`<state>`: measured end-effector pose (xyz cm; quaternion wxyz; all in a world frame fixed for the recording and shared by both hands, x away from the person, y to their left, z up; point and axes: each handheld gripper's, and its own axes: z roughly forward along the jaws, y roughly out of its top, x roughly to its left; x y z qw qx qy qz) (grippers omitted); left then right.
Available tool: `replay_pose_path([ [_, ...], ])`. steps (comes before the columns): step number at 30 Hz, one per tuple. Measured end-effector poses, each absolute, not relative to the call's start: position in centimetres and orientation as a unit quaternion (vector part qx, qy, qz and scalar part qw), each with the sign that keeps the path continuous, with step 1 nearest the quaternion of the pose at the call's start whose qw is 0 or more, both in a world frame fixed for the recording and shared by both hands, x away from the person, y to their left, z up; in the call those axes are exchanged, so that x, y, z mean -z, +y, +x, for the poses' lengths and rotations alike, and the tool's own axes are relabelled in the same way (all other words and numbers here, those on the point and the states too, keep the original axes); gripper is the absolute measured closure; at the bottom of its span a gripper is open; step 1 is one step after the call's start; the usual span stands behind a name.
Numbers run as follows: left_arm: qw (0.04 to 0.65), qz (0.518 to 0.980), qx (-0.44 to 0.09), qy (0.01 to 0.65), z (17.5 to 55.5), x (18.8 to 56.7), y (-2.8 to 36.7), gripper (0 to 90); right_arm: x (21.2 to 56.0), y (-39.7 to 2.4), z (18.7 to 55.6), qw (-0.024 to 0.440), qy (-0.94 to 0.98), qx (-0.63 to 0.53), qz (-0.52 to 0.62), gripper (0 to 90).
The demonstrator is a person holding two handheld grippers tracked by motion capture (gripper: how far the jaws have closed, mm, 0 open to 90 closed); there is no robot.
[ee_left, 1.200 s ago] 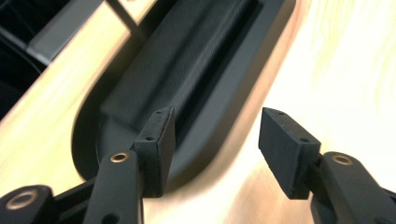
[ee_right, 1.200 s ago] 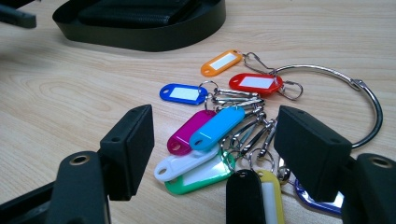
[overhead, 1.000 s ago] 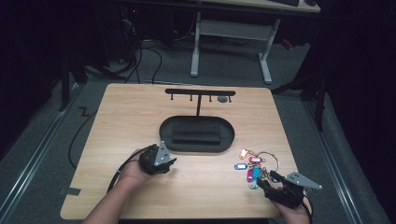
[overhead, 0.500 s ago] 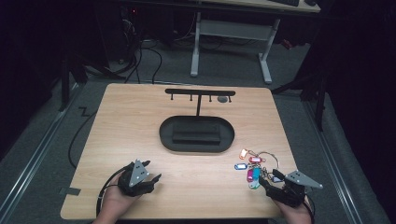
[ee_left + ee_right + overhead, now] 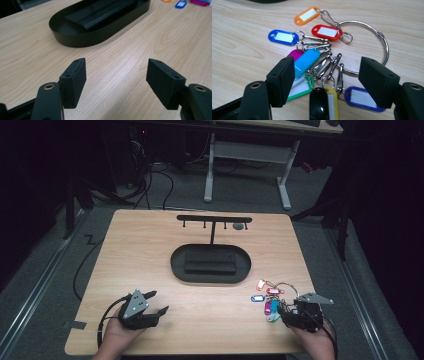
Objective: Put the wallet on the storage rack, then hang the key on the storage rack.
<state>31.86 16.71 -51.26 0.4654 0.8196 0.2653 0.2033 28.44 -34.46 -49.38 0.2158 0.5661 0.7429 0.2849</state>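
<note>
Hovering right tool (image 5: 327, 82), jaws spread, over key ring (image 5: 362, 45); grasp pending. Left tool (image 5: 116, 82) just opened, nothing between jaws, above bare tabletop (image 5: 130, 50).

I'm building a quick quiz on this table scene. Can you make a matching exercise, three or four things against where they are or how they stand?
Things:
1. key ring with tags
2. black oval tray
3. hook rack
4. left gripper

Places or states:
A. table's middle
B. far edge, behind the tray
C. jaws apart over bare wood
D. before the right gripper

Pairs: 1-D, 2-A, 3-B, 4-C
</note>
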Motion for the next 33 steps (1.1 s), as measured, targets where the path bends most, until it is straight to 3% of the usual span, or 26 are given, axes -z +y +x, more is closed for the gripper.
replay_pose_path([
  [7, 0.487, 0.810, -0.199, 0.259, 31.7, 51.0, 16.9, 34.7, 48.5, -35.1, 30.2, 0.184, 0.742, -0.254, 0.593, 28.3],
  [11, 0.469, 0.824, -0.196, 0.251, 32.1, 51.3, 16.6, 34.5, 48.1, -35.6, 31.2, 0.176, 0.748, -0.237, 0.595, 32.5],
  [24, 0.503, 0.809, -0.140, 0.270, 32.4, 50.5, 16.7, 30.8, 46.9, -36.8, 34.7, 0.136, 0.790, -0.167, 0.574, 43.0],
  [33, 0.499, 0.811, -0.144, 0.269, 32.2, 50.8, 17.0, 32.3, 46.7, -37.7, 37.4, 0.105, 0.801, -0.126, 0.576, 50.8],
])
